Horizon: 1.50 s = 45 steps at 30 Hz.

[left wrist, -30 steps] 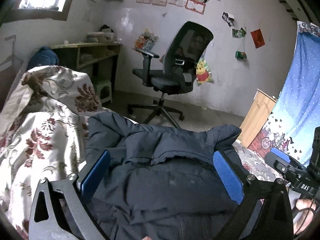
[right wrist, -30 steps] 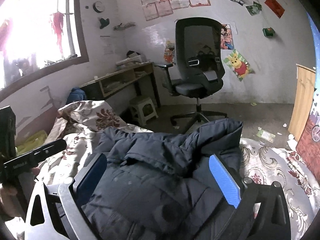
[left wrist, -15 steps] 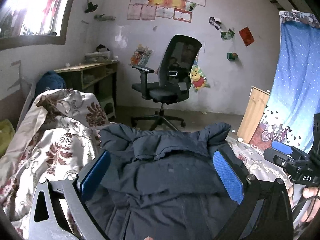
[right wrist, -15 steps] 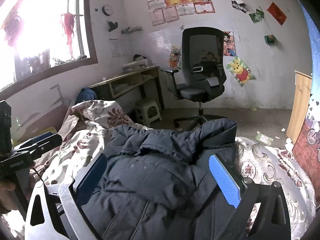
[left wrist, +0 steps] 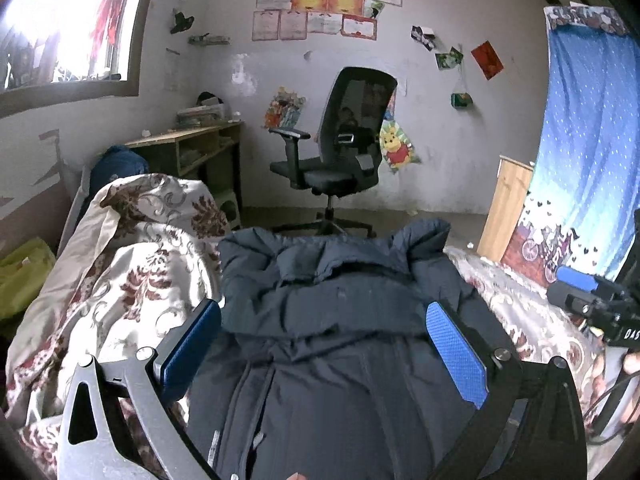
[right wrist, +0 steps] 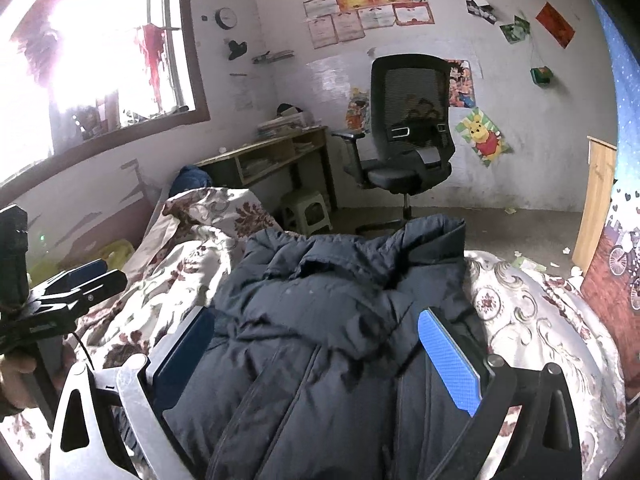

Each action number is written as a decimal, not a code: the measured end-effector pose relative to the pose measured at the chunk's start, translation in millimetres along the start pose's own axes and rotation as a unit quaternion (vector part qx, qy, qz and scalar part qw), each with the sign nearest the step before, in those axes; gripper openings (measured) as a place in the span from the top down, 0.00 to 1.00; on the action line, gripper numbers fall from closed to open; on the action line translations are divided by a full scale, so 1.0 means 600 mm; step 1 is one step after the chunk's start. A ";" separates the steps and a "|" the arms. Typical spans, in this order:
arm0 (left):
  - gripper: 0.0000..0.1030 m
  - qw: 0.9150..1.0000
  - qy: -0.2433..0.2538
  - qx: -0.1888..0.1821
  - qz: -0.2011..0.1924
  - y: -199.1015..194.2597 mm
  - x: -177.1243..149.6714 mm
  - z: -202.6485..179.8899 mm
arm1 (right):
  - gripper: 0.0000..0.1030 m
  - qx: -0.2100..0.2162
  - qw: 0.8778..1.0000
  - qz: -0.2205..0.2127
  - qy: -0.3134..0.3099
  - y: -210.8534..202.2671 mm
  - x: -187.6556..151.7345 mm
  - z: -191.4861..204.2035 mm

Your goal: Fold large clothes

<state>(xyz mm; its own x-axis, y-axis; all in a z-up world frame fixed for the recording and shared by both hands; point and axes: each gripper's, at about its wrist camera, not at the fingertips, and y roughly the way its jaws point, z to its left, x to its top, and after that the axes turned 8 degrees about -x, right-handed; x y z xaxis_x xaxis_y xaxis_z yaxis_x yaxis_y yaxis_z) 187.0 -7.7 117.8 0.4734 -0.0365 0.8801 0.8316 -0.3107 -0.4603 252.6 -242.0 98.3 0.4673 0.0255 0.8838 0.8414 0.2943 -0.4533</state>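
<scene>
A dark navy puffer jacket [left wrist: 344, 320] lies on a bed with a floral cover [left wrist: 132, 272], collar towards the far end. It also shows in the right wrist view [right wrist: 328, 320]. My left gripper [left wrist: 320, 344] is open and hovers above the jacket's middle, holding nothing. My right gripper [right wrist: 316, 356] is open too, above the jacket, empty. Each gripper shows at the edge of the other's view: the right one [left wrist: 592, 304] at the right, the left one [right wrist: 76, 284] at the left.
A heaped floral quilt [left wrist: 152, 208] lies left of the jacket. Beyond the bed stand a black office chair [left wrist: 344, 152], a wooden desk [left wrist: 192, 148], a small stool [right wrist: 306, 210] and a wooden board [left wrist: 504, 208]. A blue curtain [left wrist: 584, 152] hangs at the right.
Both grippers have drawn back and up from the jacket, staying open. More of the jacket's lower front and more of the room show now.
</scene>
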 end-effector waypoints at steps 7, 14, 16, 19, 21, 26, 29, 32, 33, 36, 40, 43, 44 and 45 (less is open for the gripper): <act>0.02 1.000 0.000 0.001 0.012 -0.034 -0.056 -0.001 | 0.00 -0.006 1.000 0.013 -0.025 -0.039 -0.047 0.019; 0.02 0.999 0.007 0.001 0.041 -0.050 -0.117 0.000 | 0.00 -0.014 0.996 0.069 -0.053 -0.044 -0.112 0.035; 0.02 0.998 0.013 -0.009 0.064 -0.047 -0.143 0.001 | 0.00 -0.014 0.991 0.121 -0.063 -0.030 -0.144 0.040; 0.02 0.996 0.024 -0.018 0.090 -0.045 -0.180 0.001 | 0.00 -0.003 0.983 0.175 -0.061 -0.017 -0.187 0.037; 0.02 0.994 0.032 -0.020 0.102 -0.047 -0.202 -0.001 | 0.00 -0.008 0.977 0.206 -0.051 -0.008 -0.213 0.031; 0.02 0.988 0.060 -0.018 0.139 -0.049 -0.258 -0.011 | 0.00 -0.026 0.956 0.290 -0.043 0.022 -0.268 0.017; 0.02 0.984 0.071 -0.021 0.161 -0.049 -0.288 -0.010 | 0.00 -0.029 0.935 0.349 -0.056 0.046 -0.293 0.018; 0.02 0.978 0.090 -0.014 0.190 -0.044 -0.321 -0.008 | 0.00 -0.030 0.925 0.372 -0.073 0.058 -0.308 0.028; 0.02 0.976 0.096 -0.011 0.194 -0.046 -0.331 -0.007 | 0.00 -0.031 0.922 0.377 -0.079 0.061 -0.311 0.029; 0.02 0.973 0.099 -0.003 0.206 -0.045 -0.354 0.001 | 0.00 -0.035 0.914 0.391 -0.105 0.072 -0.327 0.043; 0.02 0.968 0.100 0.015 0.230 -0.035 -0.379 0.013 | 0.00 -0.030 0.900 0.413 -0.137 0.080 -0.346 0.061; 0.02 0.963 0.106 0.031 0.245 -0.027 -0.395 0.022 | 0.00 -0.034 0.887 0.431 -0.160 0.083 -0.362 0.068; 0.02 0.962 0.111 0.040 0.248 -0.023 -0.400 0.024 | 0.00 -0.036 0.883 0.439 -0.165 0.085 -0.368 0.069; 0.02 0.961 0.114 0.045 0.248 -0.022 -0.402 0.025 | 0.00 -0.040 0.880 0.443 -0.168 0.086 -0.372 0.068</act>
<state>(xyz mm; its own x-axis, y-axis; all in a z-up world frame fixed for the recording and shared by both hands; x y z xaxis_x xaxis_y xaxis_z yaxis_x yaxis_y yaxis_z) 66.1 19.4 -90.2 0.7507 -0.3693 0.5477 0.5464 -0.1187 -0.8290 180.8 -193.3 -117.9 0.8539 0.4959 0.1579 0.2104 -0.0515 -0.9763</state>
